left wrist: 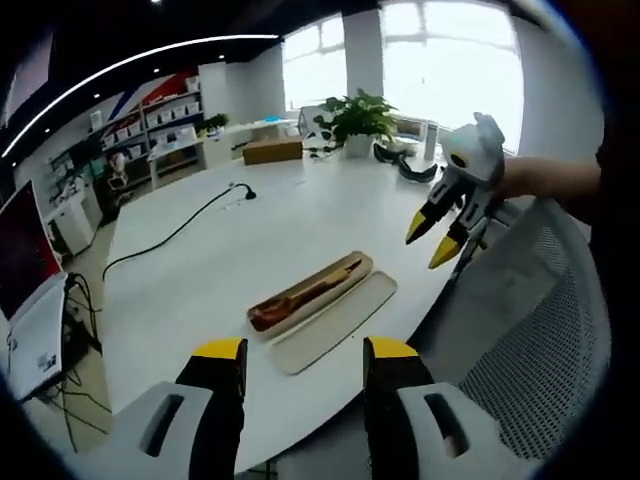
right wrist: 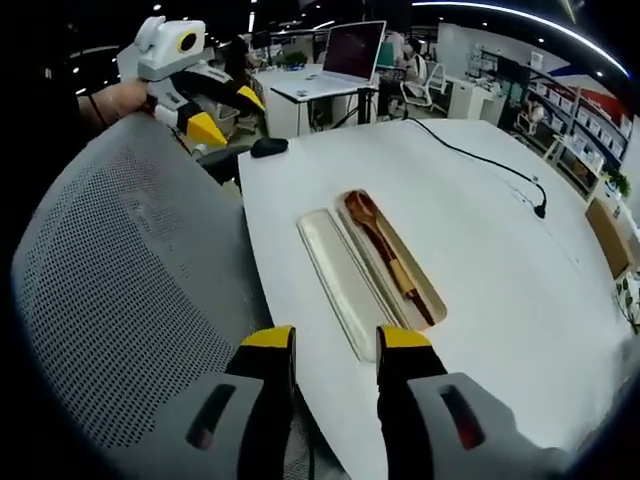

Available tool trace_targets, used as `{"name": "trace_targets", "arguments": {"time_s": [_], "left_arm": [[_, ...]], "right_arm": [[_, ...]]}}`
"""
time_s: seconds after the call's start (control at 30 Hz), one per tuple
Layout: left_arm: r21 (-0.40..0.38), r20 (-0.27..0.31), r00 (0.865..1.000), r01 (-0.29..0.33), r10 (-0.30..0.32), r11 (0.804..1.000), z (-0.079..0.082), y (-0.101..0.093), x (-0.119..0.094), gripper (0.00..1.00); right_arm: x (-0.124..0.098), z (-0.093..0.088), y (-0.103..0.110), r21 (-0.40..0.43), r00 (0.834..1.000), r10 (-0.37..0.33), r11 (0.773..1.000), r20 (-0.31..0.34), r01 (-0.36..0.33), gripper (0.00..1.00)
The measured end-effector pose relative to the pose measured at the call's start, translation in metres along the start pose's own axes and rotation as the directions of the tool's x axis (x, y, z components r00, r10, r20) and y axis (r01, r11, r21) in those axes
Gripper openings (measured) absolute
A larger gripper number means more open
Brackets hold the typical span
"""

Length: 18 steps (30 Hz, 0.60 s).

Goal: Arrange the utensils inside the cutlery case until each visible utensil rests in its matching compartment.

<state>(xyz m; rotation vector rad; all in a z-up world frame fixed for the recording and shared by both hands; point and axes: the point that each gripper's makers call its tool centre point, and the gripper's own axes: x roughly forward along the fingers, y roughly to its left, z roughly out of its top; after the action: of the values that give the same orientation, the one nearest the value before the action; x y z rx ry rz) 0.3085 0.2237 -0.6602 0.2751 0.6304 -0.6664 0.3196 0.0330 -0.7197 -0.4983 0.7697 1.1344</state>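
Note:
A long open cutlery case (left wrist: 325,283) (right wrist: 405,262) lies on the white table (left wrist: 260,230) (right wrist: 500,230), with a wooden spoon (left wrist: 295,297) (right wrist: 375,228) and other wooden utensils resting in it. Its flat pale lid (left wrist: 335,322) (right wrist: 335,268) lies alongside, nearer the table edge. My left gripper (left wrist: 303,352) is open, held short of the case with nothing between its jaws. My right gripper (right wrist: 335,340) is open too, just short of the lid's end. In the left gripper view the right gripper (left wrist: 433,238) hangs at the right, apart from the case; in the right gripper view the left gripper (right wrist: 222,112) hovers at the upper left.
A grey mesh chair back (left wrist: 545,330) (right wrist: 120,300) stands against the table's near edge. A black cable (left wrist: 175,232) (right wrist: 480,160) runs across the table. A potted plant (left wrist: 360,120) and a brown box (left wrist: 272,150) sit at the far end. A laptop (right wrist: 352,52) stands on another desk.

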Motion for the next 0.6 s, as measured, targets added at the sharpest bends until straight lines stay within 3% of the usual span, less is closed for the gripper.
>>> {"name": "trace_targets", "arguments": {"time_s": [0.13,0.23,0.3,0.43,0.5,0.57,0.6], "left_arm": [[-0.012,-0.018,0.994,0.111,-0.111,0.994,-0.003,-0.015,0.006,0.47],[-0.001,-0.014,0.989,0.146,-0.146,0.989,-0.002,-0.013,0.011,0.48],[0.017,-0.006,0.987,0.162,-0.162,0.987,0.000,-0.011,0.013,0.48],[0.090,-0.073,0.978,0.201,-0.195,0.975,-0.013,-0.004,0.024,0.49],[0.065,-0.084,0.971,0.231,-0.225,0.971,-0.019,-0.002,0.032,0.49],[-0.027,-0.108,0.954,0.279,-0.280,0.960,-0.027,-0.007,0.037,0.51],[-0.012,-0.114,0.955,0.276,-0.275,0.961,-0.029,-0.003,0.042,0.51]], "right_arm": [[-0.008,0.004,-0.007,-0.001,1.000,0.013,1.000,0.015,-0.013,0.28],[-0.014,0.004,-0.010,-0.035,0.999,0.033,0.999,0.029,-0.032,0.28],[-0.017,0.004,-0.011,-0.121,0.998,0.053,0.991,0.021,-0.050,0.28],[-0.015,0.002,-0.011,-0.110,0.996,0.085,0.990,0.007,-0.084,0.30],[-0.010,0.000,-0.013,-0.124,0.996,0.088,0.988,-0.008,-0.089,0.31],[-0.005,-0.004,-0.014,-0.138,0.996,0.091,0.986,-0.027,-0.093,0.31],[-0.004,-0.007,-0.015,-0.141,0.995,0.091,0.985,-0.041,-0.096,0.33]]}}
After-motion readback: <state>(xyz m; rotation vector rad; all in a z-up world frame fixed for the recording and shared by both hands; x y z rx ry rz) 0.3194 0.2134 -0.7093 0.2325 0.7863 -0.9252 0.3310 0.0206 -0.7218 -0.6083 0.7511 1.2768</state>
